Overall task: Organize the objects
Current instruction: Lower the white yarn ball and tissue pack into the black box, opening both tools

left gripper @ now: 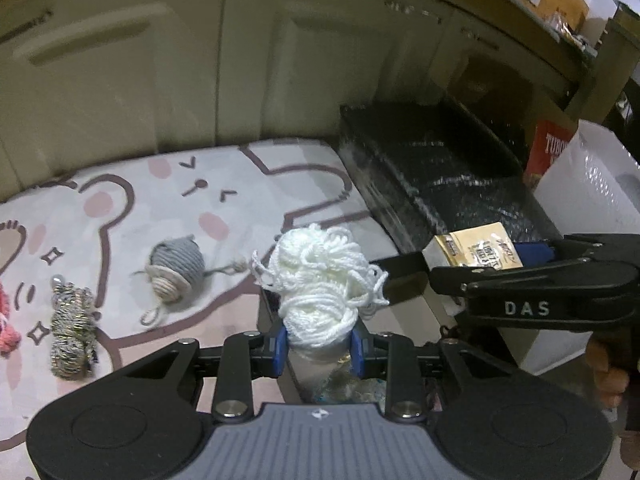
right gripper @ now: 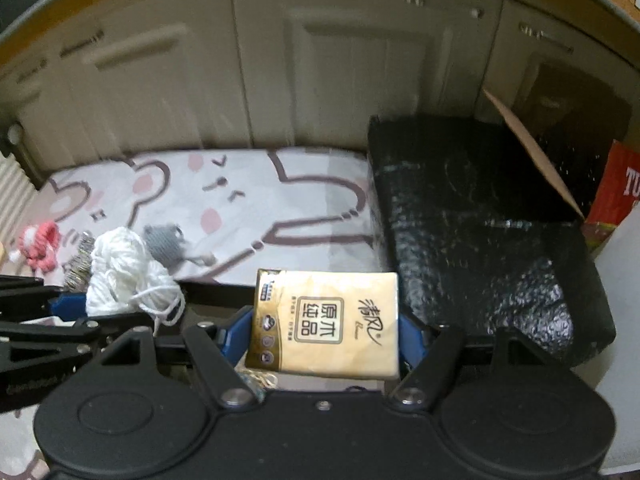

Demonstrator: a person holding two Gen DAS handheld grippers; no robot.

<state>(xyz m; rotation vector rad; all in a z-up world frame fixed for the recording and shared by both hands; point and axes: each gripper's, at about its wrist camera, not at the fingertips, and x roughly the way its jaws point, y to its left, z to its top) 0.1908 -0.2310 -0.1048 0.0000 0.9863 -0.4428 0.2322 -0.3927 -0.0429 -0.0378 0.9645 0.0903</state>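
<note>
Left gripper is clenching a white tangled yarn ball, holding it above the near edge of the cartoon-bear printed mat. Right gripper is grasping a flat gold tissue packet, close beside a black bubble-wrapped block. Grey rope mouse toy is lying mid-mat.

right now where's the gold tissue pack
The gold tissue pack is clamped in the right gripper, low centre of the right wrist view, with the white yarn to its left and the black box to its right.
</note>
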